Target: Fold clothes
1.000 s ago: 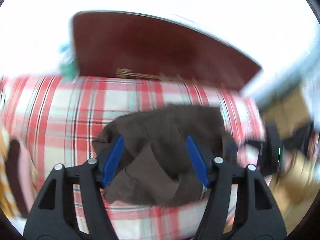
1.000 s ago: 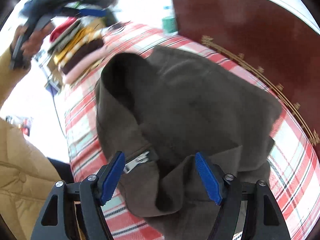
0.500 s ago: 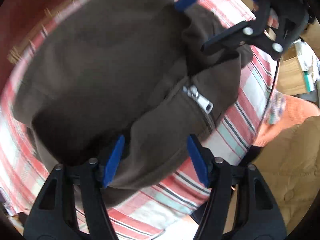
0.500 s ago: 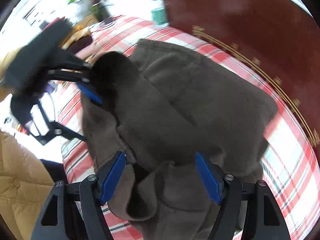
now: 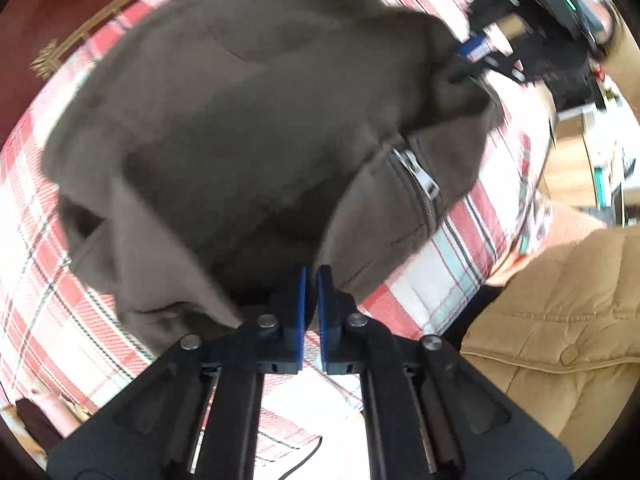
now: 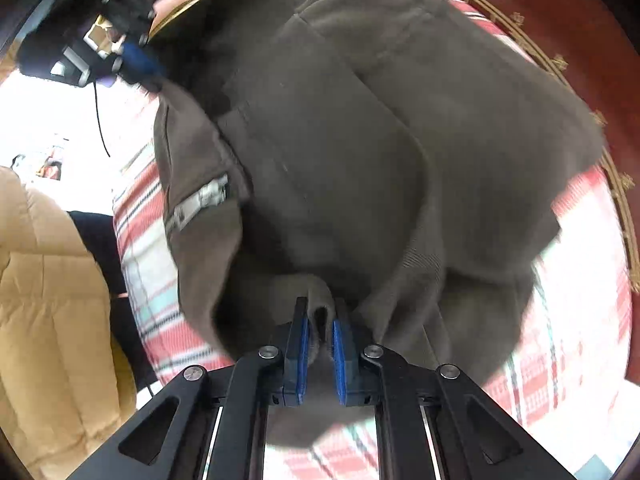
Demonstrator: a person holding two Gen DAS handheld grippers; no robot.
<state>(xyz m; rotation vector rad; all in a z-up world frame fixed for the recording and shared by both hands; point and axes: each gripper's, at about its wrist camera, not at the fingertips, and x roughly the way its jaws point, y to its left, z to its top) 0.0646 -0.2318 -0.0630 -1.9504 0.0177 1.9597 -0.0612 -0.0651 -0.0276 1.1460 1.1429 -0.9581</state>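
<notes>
Your left hand-held gripper (image 5: 311, 280) is clenched on the near hem of the brown zip jacket (image 5: 256, 112), w/ your right hand-held gripper (image 6: 320, 312) pinching a fold at the other end. Jacket lies bunched on the plaid bedspread (image 5: 452, 256), zipper (image 6: 200, 200) facing up, btwn both grippers.

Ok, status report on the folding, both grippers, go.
Left gripper shut on brown garment edge. Right gripper shut on a fold of it. Garment bunched on the plaid cloth, zipper showing. Nothing in the way.
</notes>
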